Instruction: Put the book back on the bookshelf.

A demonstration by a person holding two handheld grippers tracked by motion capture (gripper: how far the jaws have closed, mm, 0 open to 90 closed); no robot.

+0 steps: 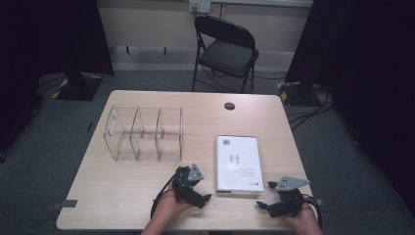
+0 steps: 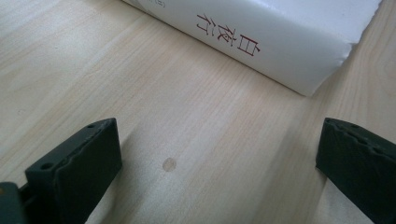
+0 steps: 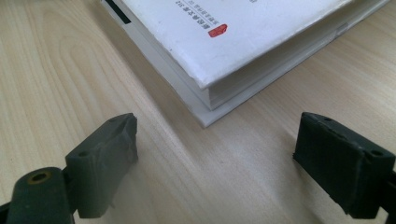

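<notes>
- A white book (image 1: 238,163) lies flat on a light wooden table (image 1: 122,191), its cover up, on the near right part of the tabletop, between a person's two hand-held grippers.
- The left gripper (image 1: 203,199) sits low over the table just left of the book's near corner, jaws spread wide with nothing between them; in the left gripper view (image 2: 219,154) the book's spine (image 2: 243,44), printed with red characters, lies just ahead of the open jaws, apart from them.
- The right gripper (image 1: 261,205) sits by the book's near right corner, jaws likewise wide apart and empty; in the right gripper view (image 3: 217,140) the book's corner (image 3: 205,100) points toward the gap between the jaws without touching either.
- A clear plastic organiser (image 1: 144,133) with three compartments stands on the left half of the table, well apart from the book.
- A black folding chair (image 1: 226,49) stands on the grey floor beyond the table's far edge.
</notes>
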